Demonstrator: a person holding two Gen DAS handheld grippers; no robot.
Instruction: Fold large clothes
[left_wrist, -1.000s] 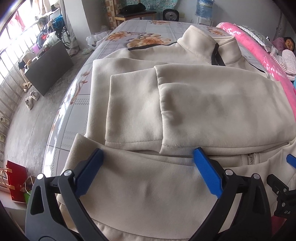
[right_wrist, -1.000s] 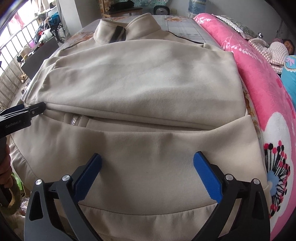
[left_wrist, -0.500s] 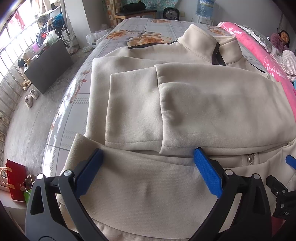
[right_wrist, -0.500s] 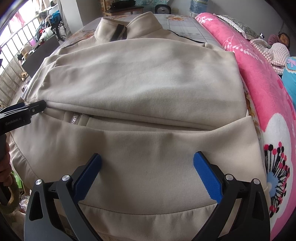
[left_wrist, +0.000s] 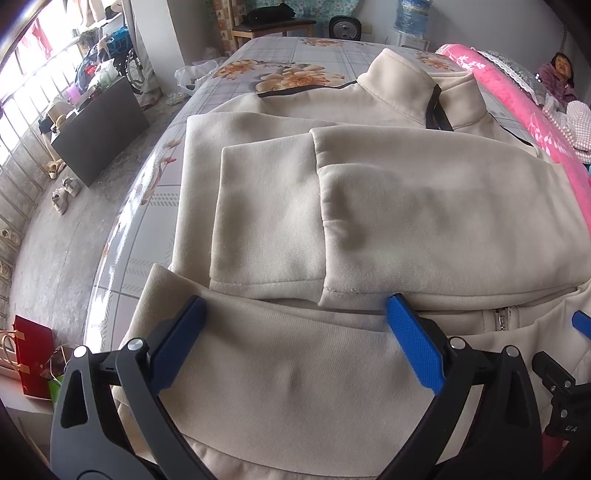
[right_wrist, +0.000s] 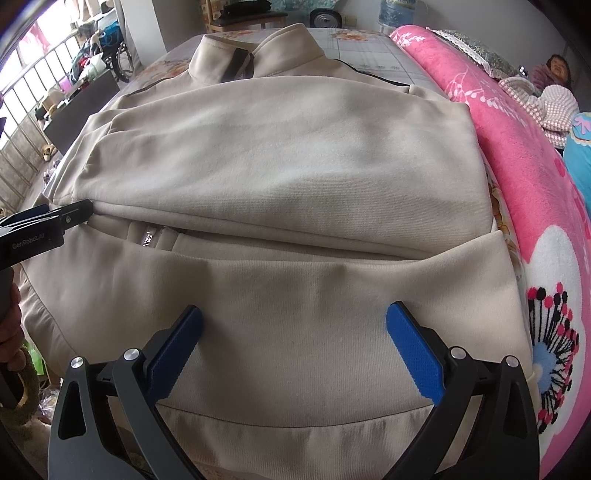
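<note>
left wrist view: cream jacket (left_wrist: 406, 206) lies flat on the floral bed sheet (left_wrist: 280, 55), collar at 12 o'clock, hem at 6 o'clock under the camera. both sleeves are already folded across the chest; their cuffs sit stacked at about 9 o'clock of the jacket's centre. left gripper (left_wrist: 295, 332) hangs over the hem panel with its blue fingers wide apart, no cloth between them. zipper pull (left_wrist: 500, 317) shows at 3 o'clock, just past the right-hand finger. change over the last second: almost none. the framing creeps slightly, the jacket sits a touch higher in view, and the cloth has not shifted.

right wrist view: same jacket (right_wrist: 288, 155), collar at 12 o'clock, pink blanket (right_wrist: 517, 155) running along 3 o'clock. right gripper (right_wrist: 295, 332) is also spread wide above the hem band, empty. the left gripper's body enters at 9 o'clock with a hand below it. compared with a second ago the view is near-identical; the hem is no more lifted than it was.

reading: both tools appear paused over the hem, lined up side by side. the sleeve folds look done; the likely next step is to pinch the hem at two points and carry it up toward the collar. no grasp made yet.
</note>
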